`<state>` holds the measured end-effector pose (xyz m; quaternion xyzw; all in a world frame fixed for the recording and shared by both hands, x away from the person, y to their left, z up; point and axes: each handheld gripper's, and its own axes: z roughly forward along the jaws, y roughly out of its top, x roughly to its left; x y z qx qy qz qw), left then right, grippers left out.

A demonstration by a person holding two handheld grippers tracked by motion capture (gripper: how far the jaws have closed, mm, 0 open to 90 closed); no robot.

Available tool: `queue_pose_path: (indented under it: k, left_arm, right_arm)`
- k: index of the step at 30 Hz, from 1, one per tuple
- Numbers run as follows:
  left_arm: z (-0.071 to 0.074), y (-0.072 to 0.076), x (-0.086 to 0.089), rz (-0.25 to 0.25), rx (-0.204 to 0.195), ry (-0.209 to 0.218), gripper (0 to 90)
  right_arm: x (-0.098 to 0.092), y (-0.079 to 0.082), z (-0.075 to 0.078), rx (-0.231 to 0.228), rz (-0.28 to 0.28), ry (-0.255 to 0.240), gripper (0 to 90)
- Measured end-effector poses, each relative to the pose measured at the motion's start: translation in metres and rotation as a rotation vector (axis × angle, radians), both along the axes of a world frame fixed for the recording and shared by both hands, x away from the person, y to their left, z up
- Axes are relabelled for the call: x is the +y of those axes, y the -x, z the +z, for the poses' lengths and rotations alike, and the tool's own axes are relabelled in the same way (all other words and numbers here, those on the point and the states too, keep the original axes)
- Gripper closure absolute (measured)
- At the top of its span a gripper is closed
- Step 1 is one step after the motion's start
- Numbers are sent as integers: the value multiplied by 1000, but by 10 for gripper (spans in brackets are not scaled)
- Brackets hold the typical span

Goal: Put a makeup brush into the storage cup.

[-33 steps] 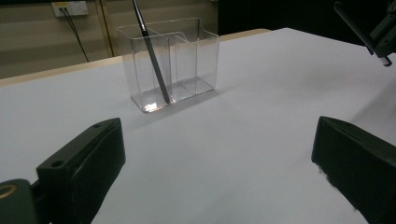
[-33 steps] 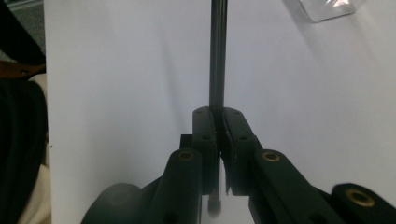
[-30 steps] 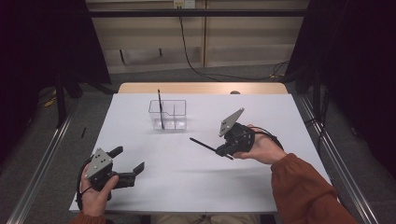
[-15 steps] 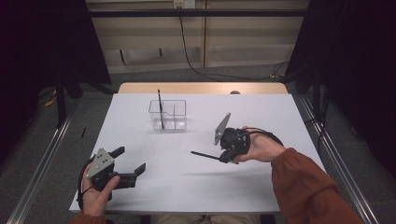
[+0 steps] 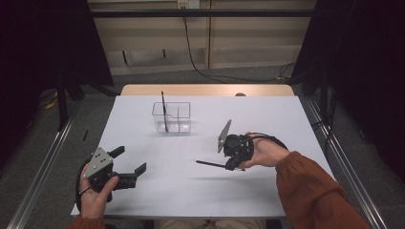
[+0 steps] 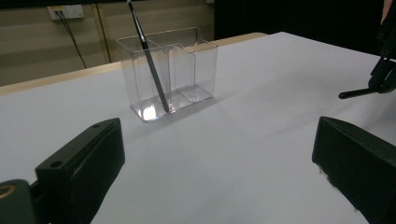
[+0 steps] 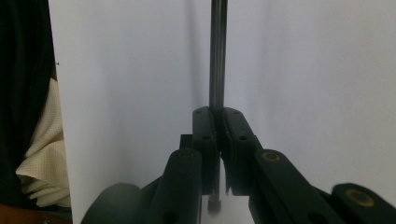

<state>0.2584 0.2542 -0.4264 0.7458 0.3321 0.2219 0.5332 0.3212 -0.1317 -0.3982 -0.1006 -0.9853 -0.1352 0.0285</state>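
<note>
Both right gripper (image 7: 217, 116) jaws clamp pen (image 7: 217, 51) — left gripper (image 5: 130, 167) wide.

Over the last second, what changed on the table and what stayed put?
The right hand-held gripper swung its clamped black pen from slanting away from the person to lying nearly level, tip pointing left. It stays shut on the pen. The left hand-held gripper, open, the clear organizer and the pen standing in it kept their places.

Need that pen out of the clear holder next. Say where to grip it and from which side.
Grip the pen by its upper shaft, which sticks out above the clear holder rim, coming from above. It leans in the left compartment and the walls block its lower half.
</note>
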Motion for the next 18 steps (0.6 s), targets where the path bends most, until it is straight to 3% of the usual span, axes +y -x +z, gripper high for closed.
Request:
queue_pose_path:
  k: [8, 13, 18]
  left_arm:
    - [19, -1, -6, -58, -18, -19, 27]
    - [29, -4, -12, -87, -32, 16, 27]
    - [29, -5, -25, -177, -4, -5, 32]
  right_arm:
    - [-2, 1, 0, 3, 7, -13, 850]
    - [-4, 2, -2, 9, -3, -24, 850]
    - [-5, 1, -4, 6, 0, -30, 850]
